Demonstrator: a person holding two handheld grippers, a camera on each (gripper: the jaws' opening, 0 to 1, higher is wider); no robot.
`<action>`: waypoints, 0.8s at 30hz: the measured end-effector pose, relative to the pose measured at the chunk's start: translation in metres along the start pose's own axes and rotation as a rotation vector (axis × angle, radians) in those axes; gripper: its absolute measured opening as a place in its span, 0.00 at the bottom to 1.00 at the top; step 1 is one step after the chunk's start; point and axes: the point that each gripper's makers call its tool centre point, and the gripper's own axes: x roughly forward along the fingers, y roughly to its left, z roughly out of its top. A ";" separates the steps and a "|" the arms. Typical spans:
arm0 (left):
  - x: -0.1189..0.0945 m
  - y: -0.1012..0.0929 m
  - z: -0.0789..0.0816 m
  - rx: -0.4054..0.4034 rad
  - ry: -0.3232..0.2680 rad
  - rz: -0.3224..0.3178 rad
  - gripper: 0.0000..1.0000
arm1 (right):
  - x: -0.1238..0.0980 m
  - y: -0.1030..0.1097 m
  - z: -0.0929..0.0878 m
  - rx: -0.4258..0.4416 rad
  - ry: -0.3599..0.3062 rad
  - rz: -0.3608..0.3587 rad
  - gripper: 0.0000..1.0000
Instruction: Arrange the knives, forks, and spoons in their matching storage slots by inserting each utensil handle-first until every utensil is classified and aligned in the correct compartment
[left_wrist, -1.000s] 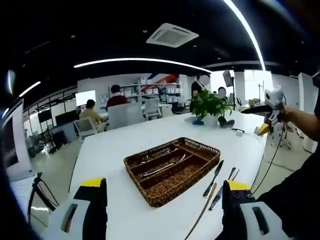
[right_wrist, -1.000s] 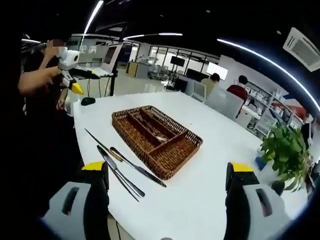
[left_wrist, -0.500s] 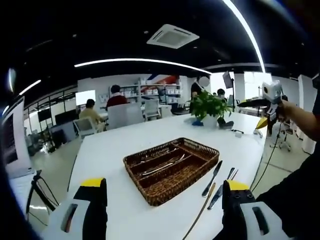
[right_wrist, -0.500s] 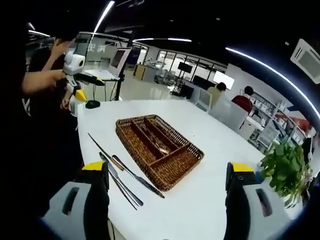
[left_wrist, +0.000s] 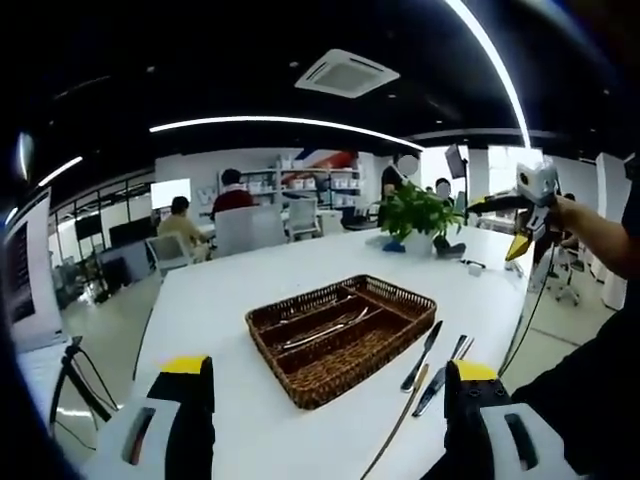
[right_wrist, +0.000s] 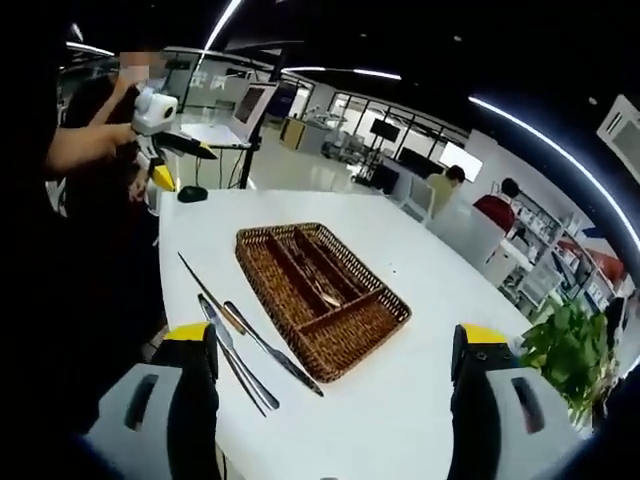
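A brown wicker cutlery tray (left_wrist: 257, 327) sits in the middle of a long white table (left_wrist: 200, 310), with several metal utensils (left_wrist: 325, 335) lying in its slots. Right of it lie two dark-handled knives (left_wrist: 424, 354) and a thin long stick (left_wrist: 395, 430). My left gripper (left_wrist: 325, 400) is held open in front of the tray, nothing between its jaws. In the right gripper view the tray (right_wrist: 340, 360) lies ahead, with utensils (right_wrist: 315, 285) inside and the knives (right_wrist: 268, 350) to its left. My right gripper (right_wrist: 335, 390) is open and empty.
A potted plant (left_wrist: 418, 212) stands at the table's far end. A hand holds the right gripper (left_wrist: 527, 205) high at the right of the left gripper view; the left gripper (right_wrist: 158, 125) appears at upper left of the right gripper view. People sit at desks behind.
The right gripper view has swung, so the tray sits slightly lower and the plant nearer the edge. In the left gripper view the right gripper has drifted left and up a little.
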 end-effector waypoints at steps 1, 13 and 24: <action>0.001 -0.002 0.000 0.001 0.000 -0.006 1.00 | 0.000 0.001 -0.001 0.002 0.001 0.001 0.99; 0.031 -0.043 -0.004 0.115 0.059 -0.123 1.00 | 0.001 0.006 -0.011 0.024 0.010 0.009 0.99; 0.066 -0.082 -0.009 0.211 0.132 -0.263 1.00 | -0.003 0.011 0.005 0.306 -0.194 0.029 1.00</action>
